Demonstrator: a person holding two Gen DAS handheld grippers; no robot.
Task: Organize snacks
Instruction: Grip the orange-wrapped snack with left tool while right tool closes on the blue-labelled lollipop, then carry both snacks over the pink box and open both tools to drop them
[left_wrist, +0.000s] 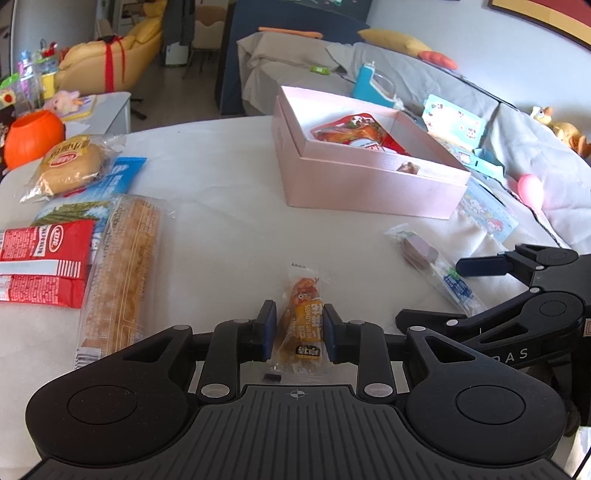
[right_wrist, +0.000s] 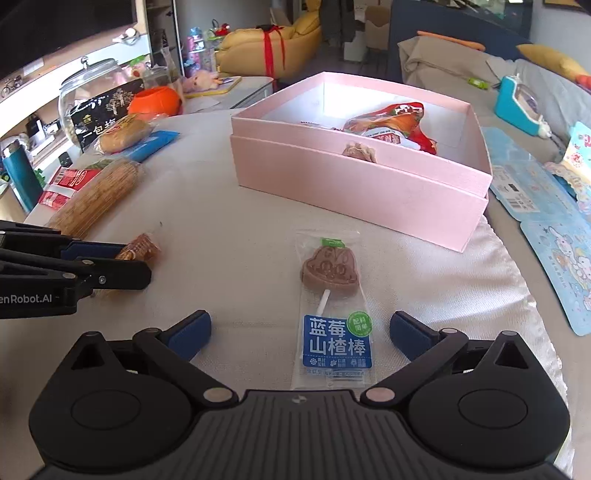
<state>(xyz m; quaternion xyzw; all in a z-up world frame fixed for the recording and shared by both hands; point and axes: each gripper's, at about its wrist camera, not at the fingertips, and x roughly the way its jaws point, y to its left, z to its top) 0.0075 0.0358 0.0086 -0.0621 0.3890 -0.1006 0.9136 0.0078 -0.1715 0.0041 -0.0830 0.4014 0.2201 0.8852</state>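
STEP: pick-up for boxing | LEFT: my left hand-held gripper (left_wrist: 299, 330) pinches the small orange clear-wrapped snack packet (left_wrist: 303, 317) | RIGHT: my right hand-held gripper (right_wrist: 300, 330) gapes wide, empty, astride the brown blueberry hawthorn lollipop in clear wrapper (right_wrist: 332, 295) on the white tabletop (right_wrist: 221, 206) | NEXT: close on wrapper, carry both to open pink cardboard box (right_wrist: 354, 188) at 12 o'clock.

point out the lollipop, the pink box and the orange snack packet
lollipop (right_wrist: 330, 275), right wrist view, on the brown candy head
pink box (right_wrist: 354, 188), right wrist view, on its front wall
orange snack packet (left_wrist: 301, 317), left wrist view, on its printed middle

Close wrist views, shared pink box (left_wrist: 369, 181)
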